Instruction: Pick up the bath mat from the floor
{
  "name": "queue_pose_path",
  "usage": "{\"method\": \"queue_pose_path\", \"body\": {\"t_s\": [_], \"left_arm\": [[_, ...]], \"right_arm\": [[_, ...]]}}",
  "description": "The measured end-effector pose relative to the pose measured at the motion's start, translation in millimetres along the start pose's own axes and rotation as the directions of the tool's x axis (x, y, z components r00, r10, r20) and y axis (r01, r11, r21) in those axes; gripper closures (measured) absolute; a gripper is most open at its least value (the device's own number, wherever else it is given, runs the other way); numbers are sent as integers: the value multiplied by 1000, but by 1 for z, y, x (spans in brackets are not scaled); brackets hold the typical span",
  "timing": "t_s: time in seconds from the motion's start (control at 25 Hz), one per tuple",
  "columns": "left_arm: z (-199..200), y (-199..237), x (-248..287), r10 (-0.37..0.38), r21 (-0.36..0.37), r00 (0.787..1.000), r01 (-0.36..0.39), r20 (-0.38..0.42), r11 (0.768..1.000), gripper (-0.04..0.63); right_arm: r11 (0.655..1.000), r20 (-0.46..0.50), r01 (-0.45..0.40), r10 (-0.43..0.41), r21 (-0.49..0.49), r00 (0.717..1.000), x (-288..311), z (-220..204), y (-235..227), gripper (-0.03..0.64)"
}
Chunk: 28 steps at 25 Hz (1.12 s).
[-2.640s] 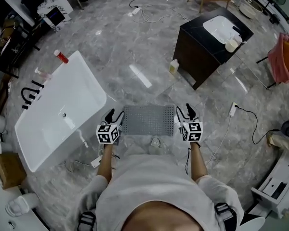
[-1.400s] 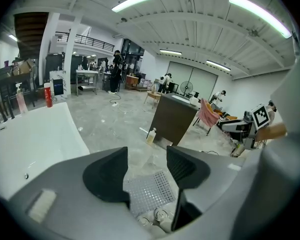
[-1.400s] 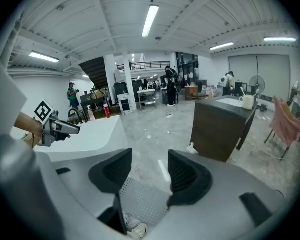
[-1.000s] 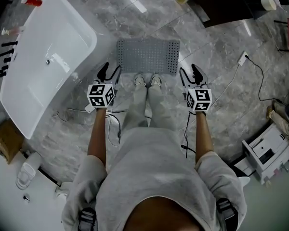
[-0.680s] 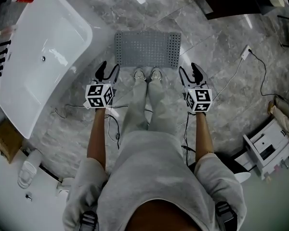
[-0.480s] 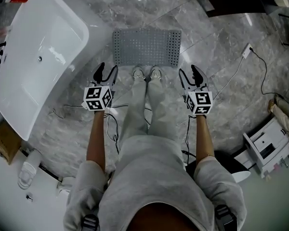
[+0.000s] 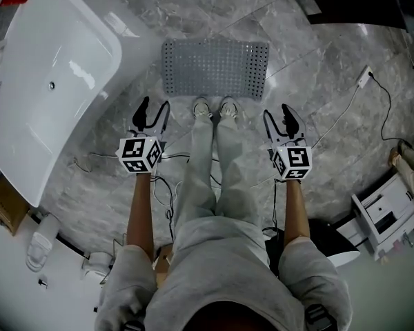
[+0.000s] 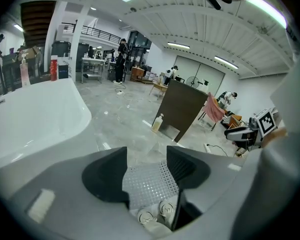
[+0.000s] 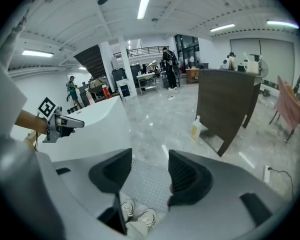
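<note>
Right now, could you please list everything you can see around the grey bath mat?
grey perforated bath mat: one, grey, flat on marble floor
white freestanding bathtub: one, white, left of mat
dark box-shaped cabinet: one, brown, beyond mat
pale plastic bottle: one, cream, floor beside cabinet
white power strip: one, white, floor at right
white shoes: two, white, at mat's near edge
left gripper: one, grey, jaws open, empty
right gripper: one, grey, jaws open, empty
</note>
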<state>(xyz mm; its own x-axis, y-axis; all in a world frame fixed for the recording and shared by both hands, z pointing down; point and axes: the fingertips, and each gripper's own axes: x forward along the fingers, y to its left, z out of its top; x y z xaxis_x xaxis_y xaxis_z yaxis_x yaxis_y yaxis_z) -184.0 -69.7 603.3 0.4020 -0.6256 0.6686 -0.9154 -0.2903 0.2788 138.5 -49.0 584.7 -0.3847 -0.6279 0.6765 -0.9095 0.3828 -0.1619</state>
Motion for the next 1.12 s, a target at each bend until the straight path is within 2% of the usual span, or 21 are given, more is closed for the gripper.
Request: {"method": "queue_pose_path", "body": {"t_s": [0.36, 0.64, 1.0, 1.12], "left_arm": [[-30, 25, 34, 19, 15, 1000, -19, 14, 1000, 344], [-69, 30, 79, 6, 21, 1000, -6, 5, 1000, 342], [-135, 48, 132, 24, 39, 999, -22, -37, 999, 273], [-156, 58, 152, 22, 40, 999, -20, -37, 999, 272]], "right_arm": [[1000, -43, -16, 17, 8, 999, 43, -57, -10, 380], [999, -73, -35, 36, 14, 997, 70, -106, -17, 380], [998, -115, -69, 69, 8, 991, 97, -155, -23, 382], [998, -120, -69, 69, 4, 990, 108, -168, -23, 380]]}}
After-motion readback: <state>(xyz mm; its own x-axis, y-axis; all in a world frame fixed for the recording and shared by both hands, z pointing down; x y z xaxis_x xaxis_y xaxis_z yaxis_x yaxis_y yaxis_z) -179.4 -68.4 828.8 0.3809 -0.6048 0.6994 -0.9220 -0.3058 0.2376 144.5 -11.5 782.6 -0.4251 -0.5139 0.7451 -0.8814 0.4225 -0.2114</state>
